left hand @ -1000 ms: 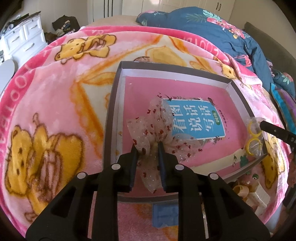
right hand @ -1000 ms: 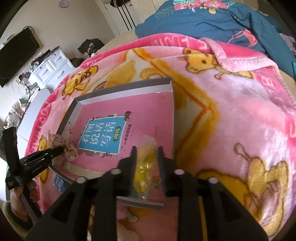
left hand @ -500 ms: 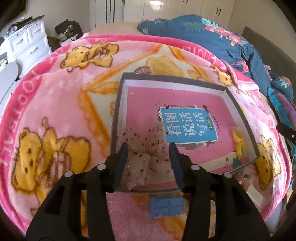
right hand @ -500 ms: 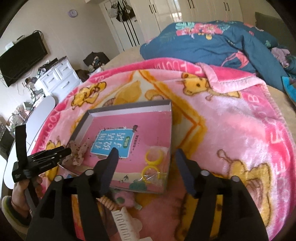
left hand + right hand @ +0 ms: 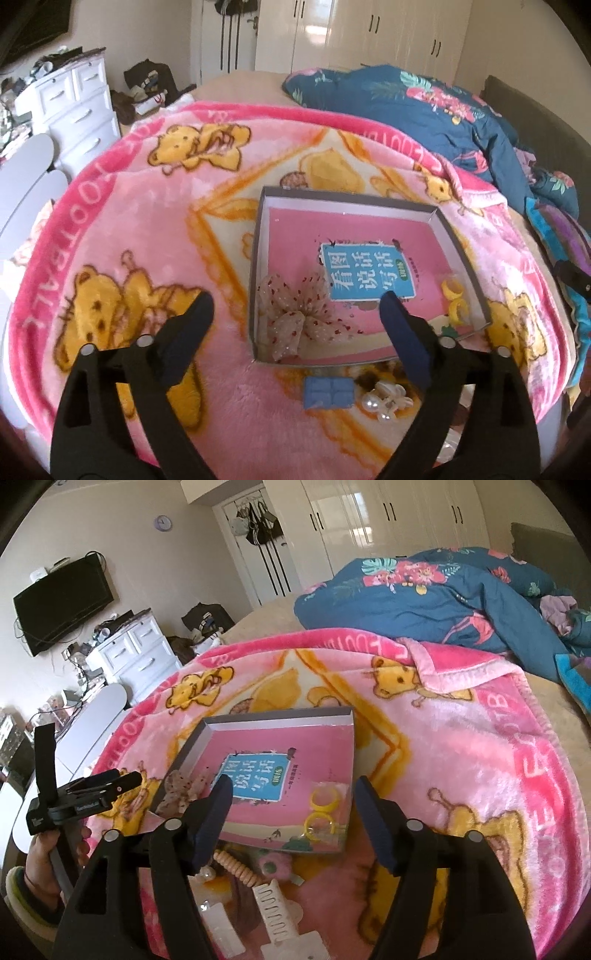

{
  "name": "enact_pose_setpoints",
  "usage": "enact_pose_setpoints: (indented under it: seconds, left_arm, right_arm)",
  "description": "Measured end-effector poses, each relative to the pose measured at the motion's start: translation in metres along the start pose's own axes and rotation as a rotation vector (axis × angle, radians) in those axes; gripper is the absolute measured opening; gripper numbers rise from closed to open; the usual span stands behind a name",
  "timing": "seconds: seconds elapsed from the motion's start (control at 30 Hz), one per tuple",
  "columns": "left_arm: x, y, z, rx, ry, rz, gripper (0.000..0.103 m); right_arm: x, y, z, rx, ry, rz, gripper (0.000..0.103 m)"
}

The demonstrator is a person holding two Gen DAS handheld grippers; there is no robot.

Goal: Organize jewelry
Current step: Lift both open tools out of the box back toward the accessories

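A grey shallow box (image 5: 258, 236) (image 5: 273, 720) lies on the pink bear blanket, with a pink book with a blue label (image 5: 365, 273) in it. A sheer bow with red dots (image 5: 295, 314) (image 5: 181, 790) lies in the box's near left corner. Two yellow rings in a clear bag (image 5: 456, 299) (image 5: 321, 810) lie in its near right corner. My left gripper (image 5: 297, 314) is open and empty, held above the bow. My right gripper (image 5: 293, 805) is open and empty, held above the rings. The left gripper also shows in the right wrist view (image 5: 122, 781).
Loose pieces lie on the blanket in front of the box: a blue clip (image 5: 328, 393), a pearl hair clip (image 5: 384, 402), a white claw clip (image 5: 275, 904), a beaded band (image 5: 234, 866), a pink flower piece (image 5: 273, 864). A blue duvet (image 5: 443, 598) lies behind.
Both grippers have let go, opened wide and drawn back and up. The bow and the bagged yellow rings now lie in the box.
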State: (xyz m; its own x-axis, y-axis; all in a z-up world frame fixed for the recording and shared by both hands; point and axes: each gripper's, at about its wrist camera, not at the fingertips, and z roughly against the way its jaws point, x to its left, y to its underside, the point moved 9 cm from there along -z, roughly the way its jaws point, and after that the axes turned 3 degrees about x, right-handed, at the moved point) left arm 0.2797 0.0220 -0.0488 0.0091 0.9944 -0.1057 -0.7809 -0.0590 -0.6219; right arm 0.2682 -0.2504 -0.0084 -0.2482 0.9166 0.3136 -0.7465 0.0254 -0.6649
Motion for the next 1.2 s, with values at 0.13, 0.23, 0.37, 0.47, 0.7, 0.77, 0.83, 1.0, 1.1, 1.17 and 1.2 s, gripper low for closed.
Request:
enact_pose_setpoints:
  seconds: [0.13,0.23,0.37,0.47,0.7,0.77,0.83,1.0,1.1,1.17,1.2]
  left_arm:
    - [-0.004,-0.004,0.022,-0.042,0.014,-0.011,0.09]
    - [-0.007,-0.002,0.035,-0.06,0.021,-0.013,0.092]
    - [-0.009,0.005,0.046,-0.067,0.025,-0.008,0.093]
    - [-0.011,0.011,0.054,-0.074,0.029,-0.009,0.093]
    - [-0.022,0.028,0.069,-0.078,0.046,-0.024,0.093]
    - [-0.025,0.034,0.072,-0.076,0.055,-0.025,0.093]
    - [-0.028,0.042,0.073,-0.071,0.061,-0.027,0.093]
    - [-0.037,0.065,0.073,-0.051,0.073,-0.031,0.093]
    - [-0.041,0.076,0.072,-0.037,0.075,-0.043,0.093]
    - [-0.045,0.085,0.072,-0.028,0.079,-0.05,0.093]
    - [-0.047,0.089,0.072,-0.024,0.082,-0.054,0.093]
  right_arm:
    - [0.006,-0.001,0.012,-0.02,-0.006,0.008,0.076]
    - [0.011,-0.001,0.021,-0.035,-0.005,0.021,0.076]
    - [0.019,0.001,0.033,-0.05,-0.017,0.045,0.076]
    - [0.025,0.005,0.043,-0.06,-0.022,0.064,0.076]
    - [0.033,0.019,0.058,-0.067,-0.034,0.094,0.076]
    - [0.034,0.024,0.059,-0.059,-0.038,0.102,0.077]
    - [0.036,0.03,0.06,-0.053,-0.037,0.114,0.077]
    - [0.039,0.05,0.059,-0.023,-0.036,0.135,0.077]
    - [0.039,0.062,0.058,-0.008,-0.036,0.141,0.077]
    - [0.039,0.069,0.058,0.0,-0.034,0.147,0.077]
    - [0.039,0.072,0.058,0.001,-0.031,0.151,0.077]
